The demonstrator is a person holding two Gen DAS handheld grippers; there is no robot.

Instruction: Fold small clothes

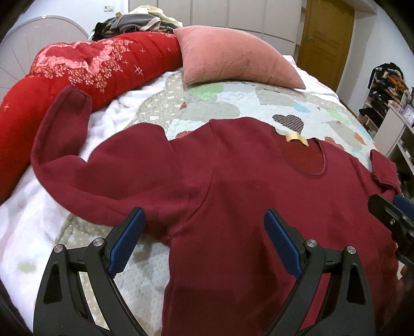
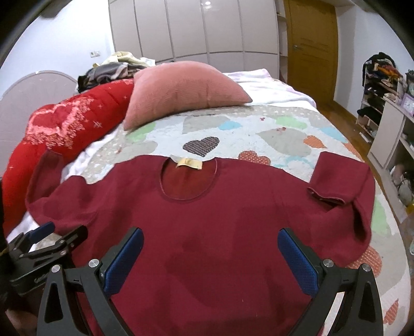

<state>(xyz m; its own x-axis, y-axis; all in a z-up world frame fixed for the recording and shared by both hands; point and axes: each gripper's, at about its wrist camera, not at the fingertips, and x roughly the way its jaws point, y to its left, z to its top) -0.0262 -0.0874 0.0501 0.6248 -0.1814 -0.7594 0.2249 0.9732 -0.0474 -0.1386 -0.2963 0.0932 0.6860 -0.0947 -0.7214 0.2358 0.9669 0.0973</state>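
A dark red long-sleeved top (image 1: 233,181) lies flat on the bed, neckline with a tan label (image 1: 297,138) at the far side. It also shows in the right wrist view (image 2: 207,219). Its left sleeve (image 1: 59,134) stretches out and bends up; its right sleeve (image 2: 341,181) is folded back, cuff lying near the shoulder. My left gripper (image 1: 204,224) is open and empty above the left armpit area. My right gripper (image 2: 211,244) is open and empty above the chest. Each gripper shows at the edge of the other's view, the right one (image 1: 388,214) and the left one (image 2: 51,237).
A heart-patterned quilt (image 2: 258,134) covers the bed. A pink cushion (image 2: 181,88) and a red rolled duvet (image 1: 77,69) lie beyond the top. A clothes pile (image 1: 139,20) sits at the headboard. Shelves (image 2: 388,116) and a wooden door (image 2: 310,46) stand at the right.
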